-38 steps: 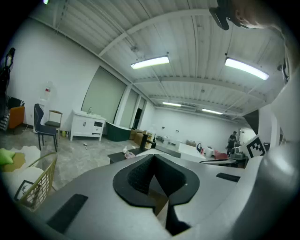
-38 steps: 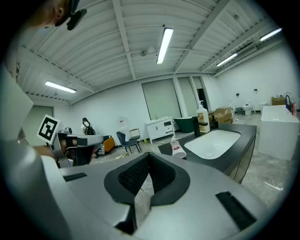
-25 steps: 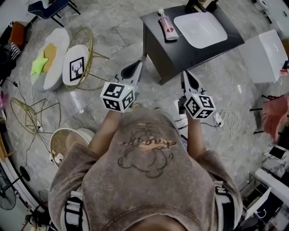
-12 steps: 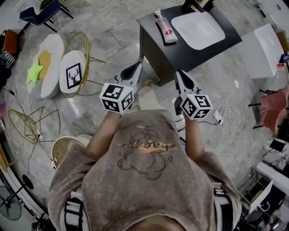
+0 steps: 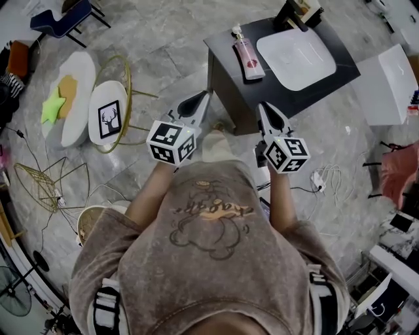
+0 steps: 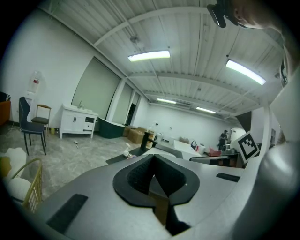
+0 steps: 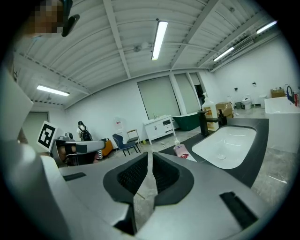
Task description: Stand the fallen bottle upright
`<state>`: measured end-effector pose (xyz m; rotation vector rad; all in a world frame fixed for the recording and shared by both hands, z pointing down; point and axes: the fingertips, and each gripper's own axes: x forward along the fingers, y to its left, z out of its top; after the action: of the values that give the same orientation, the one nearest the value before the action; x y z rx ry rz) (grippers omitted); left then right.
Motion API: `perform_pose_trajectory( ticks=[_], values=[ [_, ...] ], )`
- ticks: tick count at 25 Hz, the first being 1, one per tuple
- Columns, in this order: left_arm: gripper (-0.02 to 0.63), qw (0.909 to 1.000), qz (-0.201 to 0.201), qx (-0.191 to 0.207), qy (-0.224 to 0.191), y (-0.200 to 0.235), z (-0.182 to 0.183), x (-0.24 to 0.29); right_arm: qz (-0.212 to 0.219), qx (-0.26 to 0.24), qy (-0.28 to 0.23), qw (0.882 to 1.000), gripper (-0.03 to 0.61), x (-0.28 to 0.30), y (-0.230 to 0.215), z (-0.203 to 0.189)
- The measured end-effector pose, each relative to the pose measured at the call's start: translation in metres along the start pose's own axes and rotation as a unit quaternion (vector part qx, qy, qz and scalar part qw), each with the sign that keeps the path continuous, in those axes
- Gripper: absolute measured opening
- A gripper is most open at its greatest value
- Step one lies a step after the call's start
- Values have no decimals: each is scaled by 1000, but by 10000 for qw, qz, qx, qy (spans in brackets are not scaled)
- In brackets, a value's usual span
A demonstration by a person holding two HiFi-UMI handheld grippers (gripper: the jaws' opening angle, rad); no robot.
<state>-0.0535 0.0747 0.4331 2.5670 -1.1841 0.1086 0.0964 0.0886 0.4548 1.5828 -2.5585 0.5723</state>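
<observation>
Both forearms are reaching forward from the person's chest, elbows bent, each hand carrying one gripper side by side. The left gripper (image 5: 198, 99) and the right gripper (image 5: 264, 108) are both pointing toward the far side and dipping slightly, each with its marker cube near the body.

The left gripper's own view is showing its jaws meeting at the tips and gripping nothing. The right gripper's jaws have just been easing apart very slightly. They are standing all but together, with a thin slit between them and no object in it.

The bottle (image 5: 247, 53) is lying on its side on the dark counter (image 5: 221, 43), just left of the white basin (image 5: 298, 55), with its pump end pointing to the far side. It is lying well beyond both grippers, and neither is touching it.

There are two grippers, one fallen bottle, one basin and one dark faucet (image 5: 289, 16) at the counter's far edge. On the floor to the left, one green star cushion (image 5: 51, 108) and one deer-print cushion (image 5: 109, 120) are resting.

Compared with a second ago, the arms are keeping the same pose, while the counter and bottle are sitting closer to the grippers in the head view. The right gripper's tip is now overlapping the counter's near front, and a foot is showing between the two grippers.
</observation>
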Motion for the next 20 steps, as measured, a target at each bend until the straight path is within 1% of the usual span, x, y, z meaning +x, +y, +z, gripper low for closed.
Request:
perform_pose_trajectory(
  ticks=[9,12,20],
  values=[
    [18,10000,18,-49,61,40,35,65,72,85,2,9999,15,67,-39,39],
    [18,9999,68,-73,52,51,45,86,123,86,68,9999,-6,85,-52,47],
    [18,9998,137,-74,81,75,65,137,406,-42,159,9990,-9,138,-79,73]
  ],
)
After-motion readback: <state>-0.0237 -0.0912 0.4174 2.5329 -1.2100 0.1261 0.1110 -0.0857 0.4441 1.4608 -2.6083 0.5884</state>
